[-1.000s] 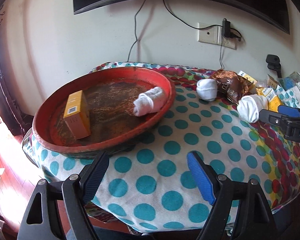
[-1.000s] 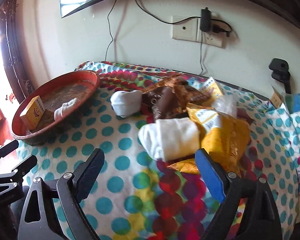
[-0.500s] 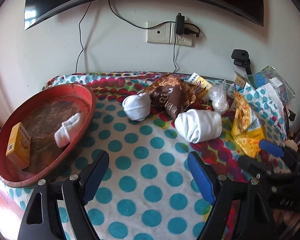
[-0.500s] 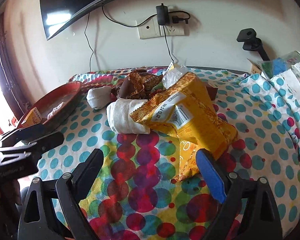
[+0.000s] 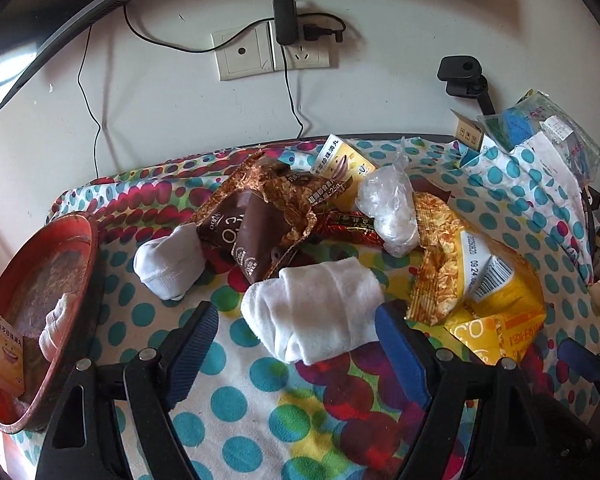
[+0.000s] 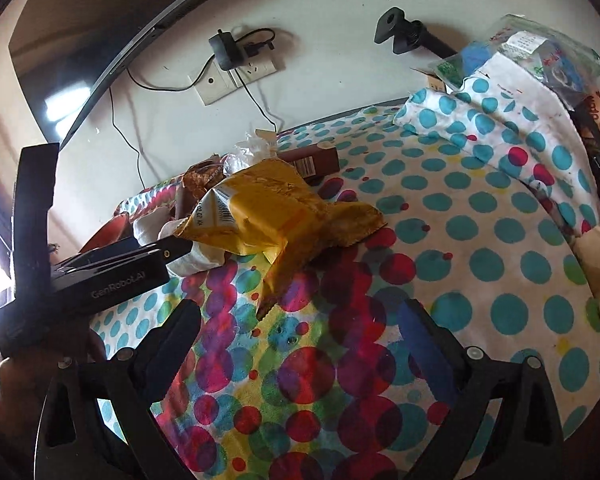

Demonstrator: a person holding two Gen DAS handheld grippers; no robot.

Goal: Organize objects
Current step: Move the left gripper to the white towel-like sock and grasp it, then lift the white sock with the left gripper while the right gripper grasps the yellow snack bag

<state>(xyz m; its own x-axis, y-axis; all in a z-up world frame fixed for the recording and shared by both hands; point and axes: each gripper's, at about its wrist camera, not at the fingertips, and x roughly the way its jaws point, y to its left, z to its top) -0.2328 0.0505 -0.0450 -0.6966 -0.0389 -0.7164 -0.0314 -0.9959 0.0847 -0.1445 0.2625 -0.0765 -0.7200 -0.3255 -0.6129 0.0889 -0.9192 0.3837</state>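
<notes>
My left gripper (image 5: 296,344) is open, its fingers on either side of the near end of a rolled white sock (image 5: 316,308). A second white sock (image 5: 168,266) lies to the left by a brown snack bag (image 5: 256,224). A yellow snack bag (image 5: 480,292) lies to the right and also shows in the right wrist view (image 6: 268,216). The red tray (image 5: 72,240) at the left holds a white sock (image 5: 56,328) and a yellow box (image 5: 6,350). My right gripper (image 6: 296,336) is open and empty above the dotted cloth, near the yellow bag.
A clear plastic bag (image 5: 388,204), a small yellow carton (image 5: 340,164) and a red wrapper (image 5: 348,228) lie behind the sock. Folded dotted cloth and packets (image 5: 540,152) pile at the right. The left gripper's body (image 6: 100,276) reaches in beside the yellow bag.
My left gripper has swung right from the red tray and closed in on the rolled white sock. My right gripper has moved right, past the yellow bag.
</notes>
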